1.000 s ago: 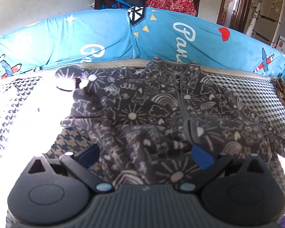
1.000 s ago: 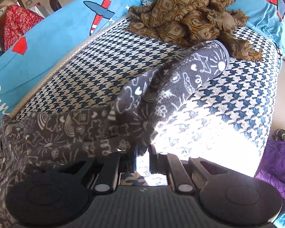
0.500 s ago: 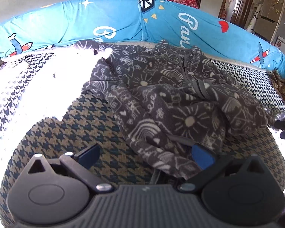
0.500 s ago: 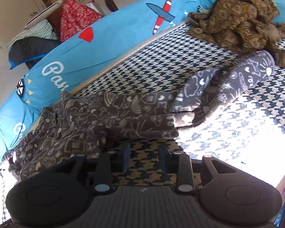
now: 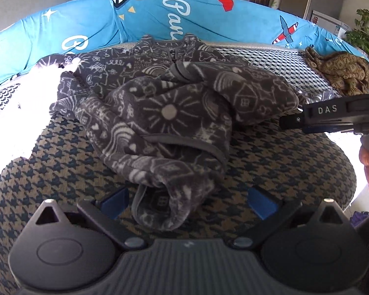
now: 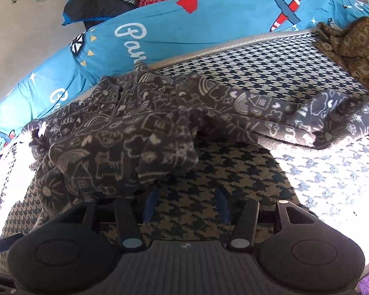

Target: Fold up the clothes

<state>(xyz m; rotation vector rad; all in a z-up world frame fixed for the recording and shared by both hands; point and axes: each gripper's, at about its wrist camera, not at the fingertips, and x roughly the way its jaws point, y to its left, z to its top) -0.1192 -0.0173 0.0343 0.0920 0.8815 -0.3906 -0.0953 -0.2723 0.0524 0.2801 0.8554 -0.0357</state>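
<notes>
— Where do we stand with the fleece garment (image 5: pixel 169 113)?

— Barely begun, we'd say. It lies bunched on the houndstooth cushion (image 5: pixel 283 172), its lower part thrown up over the body in a loose heap, one sleeve (image 6: pixel 327 120) trailing away to the right of our right tongs. No clean fold shows yet: the edges want squaring and the sleeves bringing in.

— And the tongs themselves?

— The left tongs (image 5: pixel 188 200) stand spread wide, a rolled lip of the fleece lying between the blue pads without either pressing on it. The right tongs (image 6: pixel 185 205) have just been opening; only bare cushion shows between them, with the heap just ahead and to the left. So we hold nothing.

— The surface?

— A soft seat in dark-and-tan check, glaring white where the sun hits it, so detail there is lost to us. Beyond the tongs runs a blue bolster (image 5: pixel 209 19) printed with aeroplanes; a brown patterned cloth (image 5: pixel 344 71) sits far right, apart from the fleece.

— The room?

— Behind the bolster, a doorway and what may be a fridge, plus a potted plant.
</notes>
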